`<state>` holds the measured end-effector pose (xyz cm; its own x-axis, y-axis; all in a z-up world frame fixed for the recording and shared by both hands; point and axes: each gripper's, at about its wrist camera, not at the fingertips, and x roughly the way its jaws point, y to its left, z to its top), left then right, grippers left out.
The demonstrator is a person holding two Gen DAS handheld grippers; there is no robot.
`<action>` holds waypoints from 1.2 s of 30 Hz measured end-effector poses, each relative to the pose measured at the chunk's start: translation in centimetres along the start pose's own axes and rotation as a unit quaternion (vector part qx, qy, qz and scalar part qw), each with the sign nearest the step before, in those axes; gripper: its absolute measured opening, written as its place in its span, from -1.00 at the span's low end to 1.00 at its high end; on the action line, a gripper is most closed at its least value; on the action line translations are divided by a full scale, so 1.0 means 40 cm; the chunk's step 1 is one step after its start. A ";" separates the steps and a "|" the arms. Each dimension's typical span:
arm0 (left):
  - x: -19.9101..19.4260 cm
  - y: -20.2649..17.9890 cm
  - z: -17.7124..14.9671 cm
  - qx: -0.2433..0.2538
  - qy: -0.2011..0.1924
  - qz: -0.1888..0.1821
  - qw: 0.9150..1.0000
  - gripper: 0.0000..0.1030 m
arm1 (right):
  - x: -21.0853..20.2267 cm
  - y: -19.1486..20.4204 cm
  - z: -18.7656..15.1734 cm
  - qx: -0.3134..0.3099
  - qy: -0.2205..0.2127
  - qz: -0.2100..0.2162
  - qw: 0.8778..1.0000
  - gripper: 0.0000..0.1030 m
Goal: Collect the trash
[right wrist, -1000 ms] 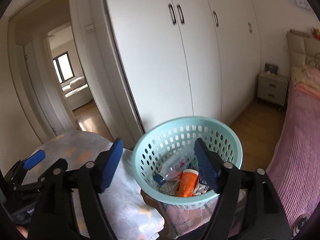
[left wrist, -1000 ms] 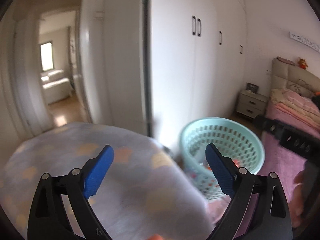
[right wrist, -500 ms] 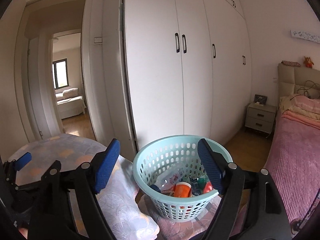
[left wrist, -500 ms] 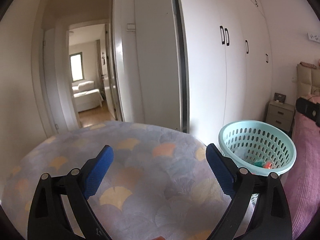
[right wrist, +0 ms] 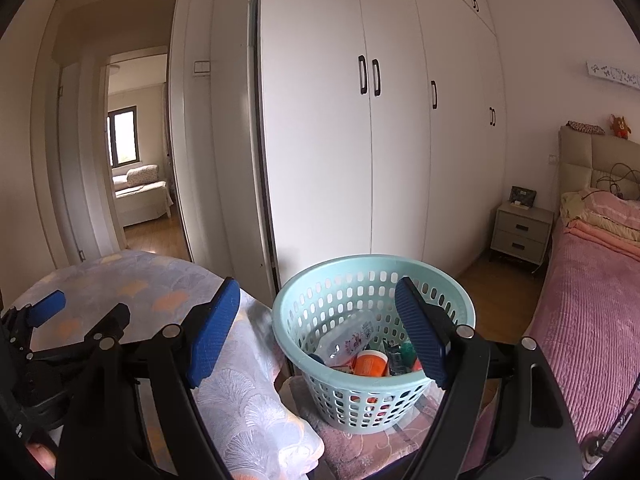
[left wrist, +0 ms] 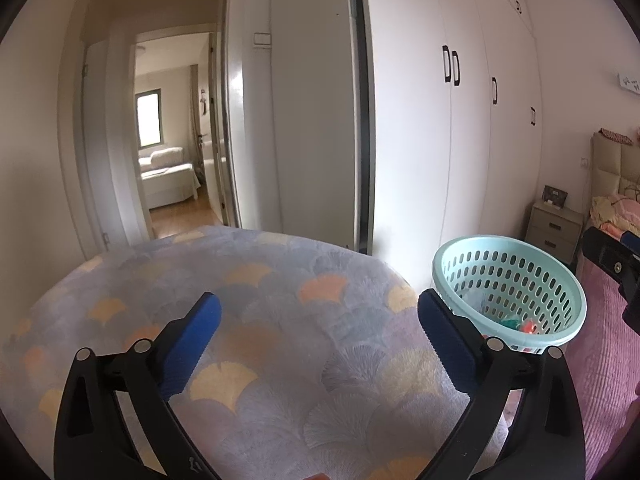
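**Trash sits in the basket; both tongs released and empty**

Trash (right wrist: 362,354) lies at the bottom of the mint-green perforated basket (right wrist: 320,300), which stands just right of the rounded, fan-patterned surface (left wrist: 280,280) and left of the pink bed (right wrist: 592,320). A white wardrobe (right wrist: 340,140) with dark handles fills the wall behind; left of it, a doorway (right wrist: 136,152) opens toward a further room with a sofa. A pale nightstand (right wrist: 522,228) stands between wardrobe and bed.

Your right tongs (right wrist: 316,332) are spread wide with nothing between the blue pads (right wrist: 212,330), held above the basket's near side; the right pad overlaps the rim in view. Your left tongs (left wrist: 318,344) are likewise released and empty, poised over the patterned surface, with the basket (left wrist: 508,292) to their right.

Inside the basket you can see a clear plastic bottle (right wrist: 346,338) lying tilted, an orange cup (right wrist: 372,362) beside it, and a small green item (right wrist: 406,348). Remaining scraps are too small to identify.
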<state>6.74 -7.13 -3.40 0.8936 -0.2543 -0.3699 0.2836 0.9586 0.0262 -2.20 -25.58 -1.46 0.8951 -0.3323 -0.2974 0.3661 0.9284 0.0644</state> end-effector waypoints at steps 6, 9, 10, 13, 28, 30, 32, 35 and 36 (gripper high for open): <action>0.000 0.011 -0.001 -0.015 0.002 -0.002 1.000 0.85 | 0.010 0.003 -0.002 -0.001 0.006 -0.001 1.000 0.47; -0.001 0.006 -0.002 -0.010 0.001 -0.001 1.000 0.85 | 0.011 0.005 -0.006 -0.003 0.007 -0.003 1.000 0.47; -0.001 0.003 -0.003 -0.008 0.000 -0.001 1.000 0.85 | 0.010 0.005 -0.008 -0.003 0.007 -0.003 1.000 0.48; -0.003 -0.003 -0.003 -0.003 -0.001 0.001 1.000 0.85 | 0.011 0.000 -0.011 -0.001 0.009 -0.005 1.000 0.49; 0.002 -0.001 -0.002 -0.012 0.004 -0.001 1.000 0.85 | 0.017 -0.005 -0.018 0.003 0.016 -0.006 1.000 0.50; 0.003 0.000 -0.002 -0.012 0.005 -0.001 1.000 0.85 | 0.020 -0.007 -0.018 0.003 0.017 -0.006 1.000 0.50; 0.002 0.001 -0.002 -0.012 0.005 -0.001 1.000 0.85 | 0.022 -0.008 -0.019 0.004 0.018 -0.006 1.000 0.50; 0.003 0.000 -0.002 -0.012 0.005 -0.001 1.000 0.85 | 0.022 -0.007 -0.018 0.004 0.019 -0.006 1.000 0.50; 0.003 0.001 -0.002 -0.012 0.005 -0.001 1.000 0.85 | 0.022 -0.008 -0.017 0.004 0.019 -0.006 1.000 0.50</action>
<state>6.83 -7.10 -3.51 0.8898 -0.2553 -0.3783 0.2773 0.9608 0.0036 -1.70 -26.05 -2.40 0.8803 -0.3376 -0.3334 0.3796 0.9227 0.0680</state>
